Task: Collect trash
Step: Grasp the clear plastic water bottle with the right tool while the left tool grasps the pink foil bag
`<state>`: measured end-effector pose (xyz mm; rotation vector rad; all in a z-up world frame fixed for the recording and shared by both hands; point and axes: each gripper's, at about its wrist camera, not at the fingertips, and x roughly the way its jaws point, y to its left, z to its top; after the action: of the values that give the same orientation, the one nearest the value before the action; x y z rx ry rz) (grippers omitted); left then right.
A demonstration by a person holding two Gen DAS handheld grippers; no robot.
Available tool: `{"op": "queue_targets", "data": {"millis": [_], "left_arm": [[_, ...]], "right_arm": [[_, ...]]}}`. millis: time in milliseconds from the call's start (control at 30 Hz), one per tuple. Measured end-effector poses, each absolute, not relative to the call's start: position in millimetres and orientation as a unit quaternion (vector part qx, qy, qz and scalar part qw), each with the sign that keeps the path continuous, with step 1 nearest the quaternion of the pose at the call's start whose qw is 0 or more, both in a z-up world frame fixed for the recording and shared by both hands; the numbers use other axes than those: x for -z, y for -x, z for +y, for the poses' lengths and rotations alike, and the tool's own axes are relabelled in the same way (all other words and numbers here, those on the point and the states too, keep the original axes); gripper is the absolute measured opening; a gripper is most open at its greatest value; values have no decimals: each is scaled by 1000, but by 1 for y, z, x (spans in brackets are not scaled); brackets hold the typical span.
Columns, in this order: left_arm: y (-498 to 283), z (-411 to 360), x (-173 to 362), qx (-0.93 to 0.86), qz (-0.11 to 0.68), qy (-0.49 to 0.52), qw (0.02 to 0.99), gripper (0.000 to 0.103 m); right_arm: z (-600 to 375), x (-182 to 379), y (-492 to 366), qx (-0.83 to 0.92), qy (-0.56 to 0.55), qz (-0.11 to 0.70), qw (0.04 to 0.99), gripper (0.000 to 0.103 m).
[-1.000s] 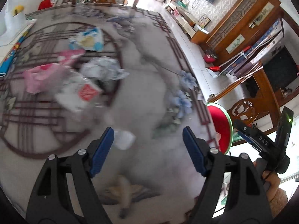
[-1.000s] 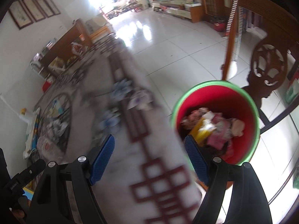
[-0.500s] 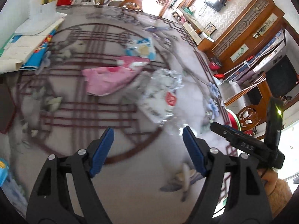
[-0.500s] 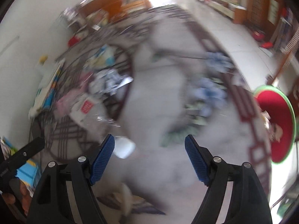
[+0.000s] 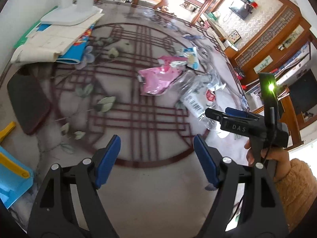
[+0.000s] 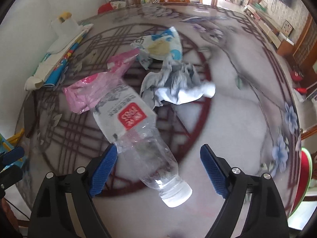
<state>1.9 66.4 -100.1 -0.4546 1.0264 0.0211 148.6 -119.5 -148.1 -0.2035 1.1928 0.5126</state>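
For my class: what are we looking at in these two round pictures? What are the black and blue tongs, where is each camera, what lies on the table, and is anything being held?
There is no robot. A person holds a hand-held gripper in each hand, with a wide-angle camera on each one looking along its blue-padded jaws. One picture looks from the left gripper, the other from the right gripper. On the patterned table lie a clear plastic bottle, a pink bag, crumpled paper and a blue and white wrapper. Nothing is held. The right jaws have just been opening and stand around the bottle without pressing it. The left jaws are open over bare table.
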Motion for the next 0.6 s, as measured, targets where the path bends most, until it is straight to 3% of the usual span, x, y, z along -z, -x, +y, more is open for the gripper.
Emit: {"op": "queue_targets", "data": {"millis": [300, 600], "left_arm": [[10, 90, 104, -29, 483, 236, 843, 73], [13, 95, 102, -26, 477, 242, 845, 73]], "right_arm": [[-96, 125, -148, -255, 85, 542, 796, 82], [-61, 149, -167, -238, 118, 565, 781, 81]]}}
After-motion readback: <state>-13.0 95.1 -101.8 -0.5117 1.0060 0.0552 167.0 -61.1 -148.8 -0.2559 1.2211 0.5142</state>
